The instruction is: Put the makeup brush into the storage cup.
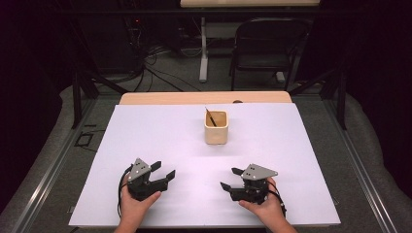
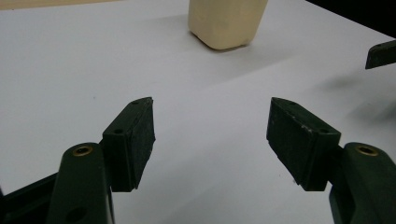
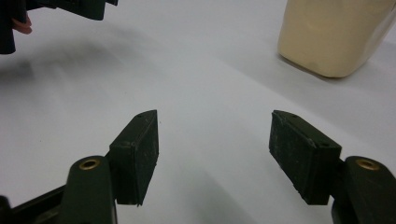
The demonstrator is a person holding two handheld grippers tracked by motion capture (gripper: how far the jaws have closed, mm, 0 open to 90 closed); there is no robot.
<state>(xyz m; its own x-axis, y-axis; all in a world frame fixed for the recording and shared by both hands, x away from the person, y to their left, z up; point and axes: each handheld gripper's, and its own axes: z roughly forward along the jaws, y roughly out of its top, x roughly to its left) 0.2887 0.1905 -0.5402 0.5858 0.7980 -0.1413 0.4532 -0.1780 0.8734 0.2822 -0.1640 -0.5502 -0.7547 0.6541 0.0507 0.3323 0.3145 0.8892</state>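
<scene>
Cream cup with a dark stick inside stands mid-sheet; nearer you than the cup, your left gripper and right gripper rest with jaws apart, holding nothing.

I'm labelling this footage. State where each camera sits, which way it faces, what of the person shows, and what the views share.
High view: above the table's near side, looking forward and down; both hands, left gripper, right gripper.
Left gripper view: on that gripper, facing the cup; open jaws.
Right gripper view: likewise; open jaws.
All three show the cup.
</scene>
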